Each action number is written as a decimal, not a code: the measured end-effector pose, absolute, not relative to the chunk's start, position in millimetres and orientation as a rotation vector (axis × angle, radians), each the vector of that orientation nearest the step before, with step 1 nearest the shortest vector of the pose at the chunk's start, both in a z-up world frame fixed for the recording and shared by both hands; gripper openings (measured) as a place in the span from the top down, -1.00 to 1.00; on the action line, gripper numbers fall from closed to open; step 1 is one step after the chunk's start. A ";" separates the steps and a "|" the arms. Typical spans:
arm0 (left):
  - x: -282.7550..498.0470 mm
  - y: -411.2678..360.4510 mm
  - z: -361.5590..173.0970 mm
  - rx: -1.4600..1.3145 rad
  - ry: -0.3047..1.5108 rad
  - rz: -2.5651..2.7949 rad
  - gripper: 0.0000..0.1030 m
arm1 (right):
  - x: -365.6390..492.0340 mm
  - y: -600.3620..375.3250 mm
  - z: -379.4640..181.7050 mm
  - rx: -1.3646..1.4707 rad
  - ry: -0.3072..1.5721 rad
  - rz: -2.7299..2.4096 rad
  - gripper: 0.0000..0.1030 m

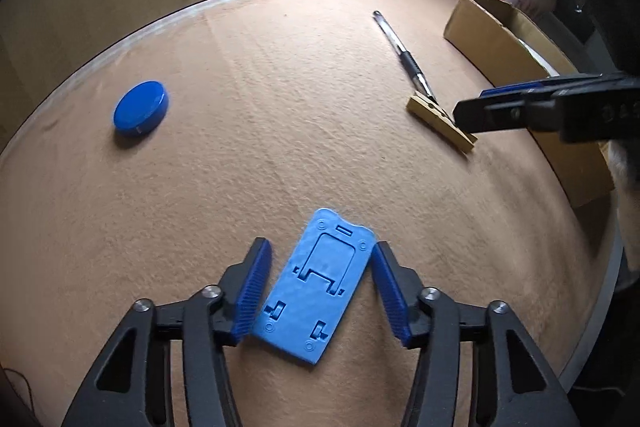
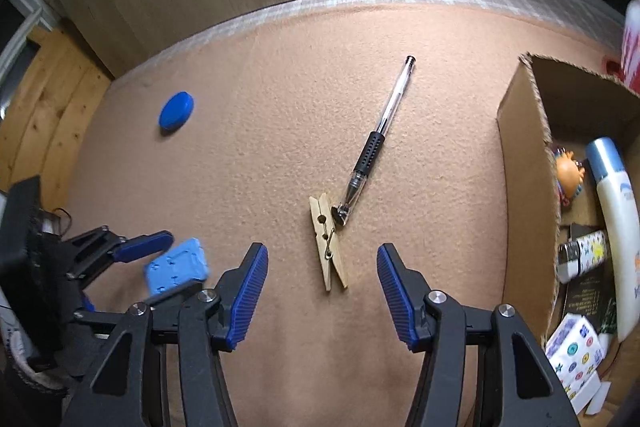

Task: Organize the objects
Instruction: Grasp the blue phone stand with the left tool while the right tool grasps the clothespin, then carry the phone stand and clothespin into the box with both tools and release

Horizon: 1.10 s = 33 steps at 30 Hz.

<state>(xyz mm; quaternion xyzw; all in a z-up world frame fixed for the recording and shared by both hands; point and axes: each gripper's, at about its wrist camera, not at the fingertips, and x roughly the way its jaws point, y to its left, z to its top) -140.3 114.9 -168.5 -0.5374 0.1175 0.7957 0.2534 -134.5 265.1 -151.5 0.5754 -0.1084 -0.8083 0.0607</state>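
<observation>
- Left wrist view: the left gripper [image 1: 320, 291] straddles one light-blue plate [image 1: 316, 287] lying flat on the tan mat [image 1: 280, 107]. The jaws are released; the left pad looks to touch the plate's edge, the right pad stands just off. Judged step: grasping the plate. Next, both pads must close on its sides. Also one blue cap [image 1: 141, 109], one pen [image 1: 402, 53], one peg [image 1: 440, 125].
- Right wrist view: the right gripper [image 2: 322, 291] hangs released over the same peg [image 2: 329, 247], not touching. It likely needs to drop lower, then clench. One cardboard box [image 2: 524, 167] at right, already holding several items.
</observation>
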 end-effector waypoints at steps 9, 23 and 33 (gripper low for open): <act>-128.8 110.9 -166.1 -1.502 0.346 2.126 -0.20 | -142.0 253.5 -164.9 1.787 -0.170 -2.458 0.39; -124.7 95.8 -162.4 -1.546 0.203 2.191 0.23 | -133.4 252.0 -172.0 1.794 -0.200 -2.438 0.78; -112.5 95.7 -159.9 -1.552 0.045 2.208 0.23 | -101.6 263.4 -165.1 1.749 -0.274 -2.466 0.78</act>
